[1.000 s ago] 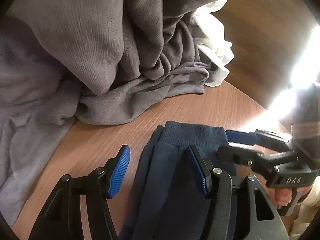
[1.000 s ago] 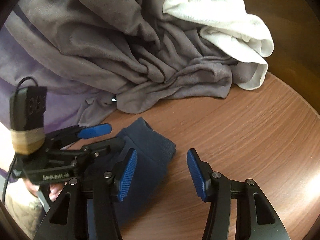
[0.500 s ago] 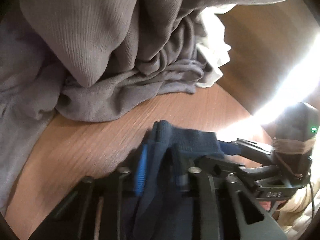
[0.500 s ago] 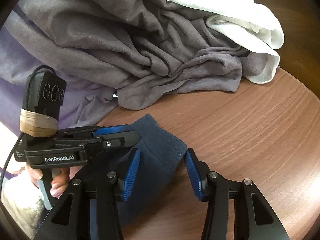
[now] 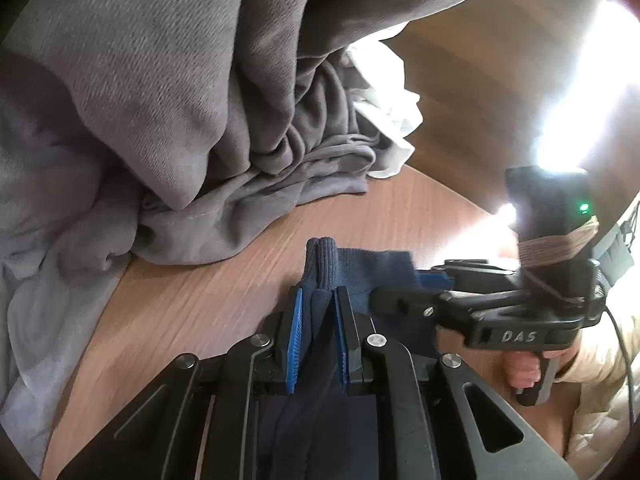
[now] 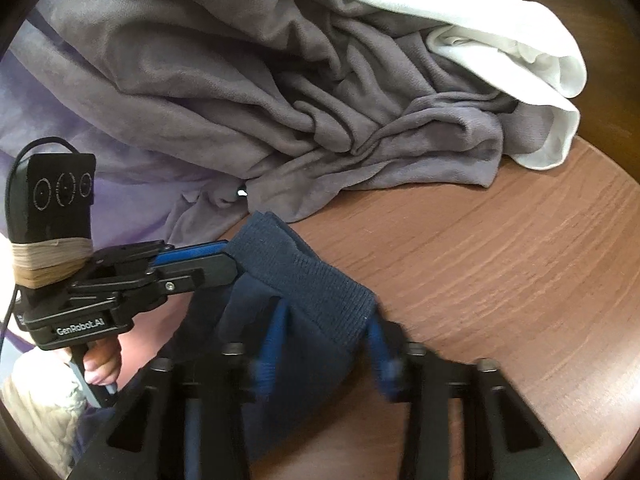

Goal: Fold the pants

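Left gripper (image 5: 316,336) is clamped on the ribbed cuff of the navy knit pants (image 6: 304,280), bunched upright between its blue ridged pads. My right gripper (image 6: 324,344) straddles the same cuff, blurred; I cannot tell its grip. Pants lie on the woodgrain desk (image 6: 500,280), near its rounded edge, beside crumpled grey cloth (image 6: 280,92).

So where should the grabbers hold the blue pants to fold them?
By the ribbed waistband, one grabber near each end, coming in from the person's side along the table. That band is thick and raised, so it bunches easily between pads. The left gripper already pinches it; the right gripper, blurred, straddles the other end.
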Demonstrator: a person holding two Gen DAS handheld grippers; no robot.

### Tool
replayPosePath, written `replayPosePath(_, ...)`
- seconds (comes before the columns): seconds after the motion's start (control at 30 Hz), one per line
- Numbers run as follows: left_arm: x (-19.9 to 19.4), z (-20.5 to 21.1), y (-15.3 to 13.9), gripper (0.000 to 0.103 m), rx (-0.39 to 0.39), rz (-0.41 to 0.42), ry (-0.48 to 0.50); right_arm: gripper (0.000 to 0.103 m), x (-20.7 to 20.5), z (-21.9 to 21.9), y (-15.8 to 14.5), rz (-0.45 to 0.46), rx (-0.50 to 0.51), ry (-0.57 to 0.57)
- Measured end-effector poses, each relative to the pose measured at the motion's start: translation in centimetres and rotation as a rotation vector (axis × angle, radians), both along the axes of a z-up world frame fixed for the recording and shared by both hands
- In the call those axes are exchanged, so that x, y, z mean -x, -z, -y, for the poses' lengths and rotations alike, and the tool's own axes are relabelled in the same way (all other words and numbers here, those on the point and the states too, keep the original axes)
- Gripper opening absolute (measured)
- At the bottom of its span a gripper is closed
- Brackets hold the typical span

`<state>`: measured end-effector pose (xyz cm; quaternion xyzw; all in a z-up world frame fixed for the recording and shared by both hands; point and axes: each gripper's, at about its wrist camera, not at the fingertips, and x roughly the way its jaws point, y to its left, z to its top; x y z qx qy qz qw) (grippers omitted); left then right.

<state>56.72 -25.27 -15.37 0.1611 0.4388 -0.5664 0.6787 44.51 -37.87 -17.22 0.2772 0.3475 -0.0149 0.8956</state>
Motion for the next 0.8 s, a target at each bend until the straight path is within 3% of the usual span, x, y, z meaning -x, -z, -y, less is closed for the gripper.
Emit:
replayPosePath(0.03,0.1,0.1,0.0,0.016,0.003,-0.001,-0.005,0.024,0.1,0.0,-0.1,0.010,-0.001,0.000)
replayPosePath(0.13,0.3,-0.2,-0.8,0.016,0.026,0.010,-0.014,0.020,0.5,-0.2,-1.0,0.035,0.025,-0.001)
replayPosePath(0.43,2.3,-2.9,-6.6,0.016,0.126,0.093,-0.033,0.019,4.1,-4.1,-7.2,0.146,0.225,0.002)
replayPosePath(0.8,5.6,-10.1,-12.7,0.016,0.218,0.176,-0.042,0.019,7.5,-11.9,-13.9,0.244,0.377,-0.019)
